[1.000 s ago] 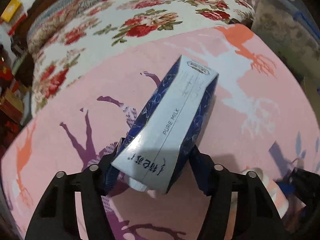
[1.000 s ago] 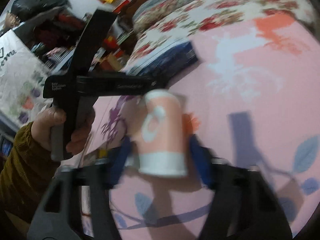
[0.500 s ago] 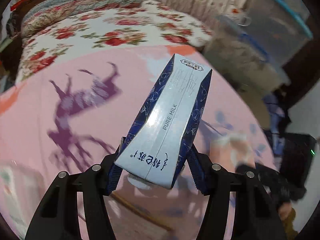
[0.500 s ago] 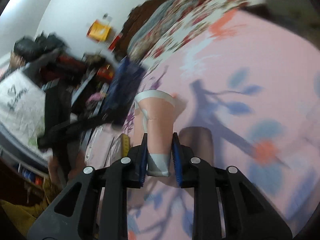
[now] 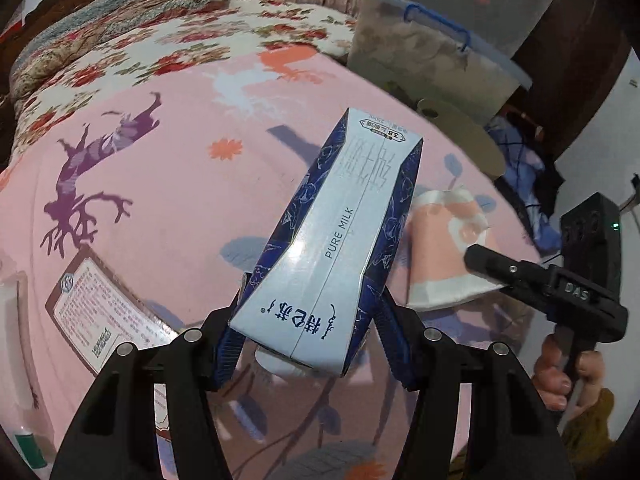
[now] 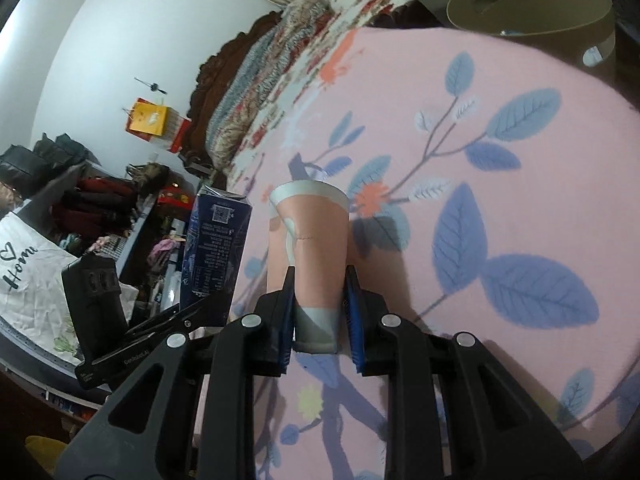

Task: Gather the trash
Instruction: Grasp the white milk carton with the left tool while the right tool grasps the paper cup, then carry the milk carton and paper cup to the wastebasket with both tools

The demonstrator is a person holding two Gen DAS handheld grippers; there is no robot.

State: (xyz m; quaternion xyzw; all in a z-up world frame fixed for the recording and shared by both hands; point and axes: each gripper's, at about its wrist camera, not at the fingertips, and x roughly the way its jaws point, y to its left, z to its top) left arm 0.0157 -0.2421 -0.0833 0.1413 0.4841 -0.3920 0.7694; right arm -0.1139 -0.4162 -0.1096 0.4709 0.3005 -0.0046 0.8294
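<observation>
1. The milk carton [image 5: 340,248] is clamped in the left claw [image 5: 310,344], above the pink bedspread [image 5: 160,184]
2. The crushed paper cup [image 6: 310,248] is pinched in the right claw [image 6: 318,320]
3. Risk: the squashed cup could slip out; the two loads, close together, could collide

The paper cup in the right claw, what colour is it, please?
Salmon pink with white bands, the paper cup shows best in the right wrist view.

Home bedroom: pink printed bedsheet [image 5: 168,184] near, floral quilt [image 5: 132,40] far, carved wooden headboard [image 6: 228,80], cluttered shelves [image 6: 120,208] left.
</observation>
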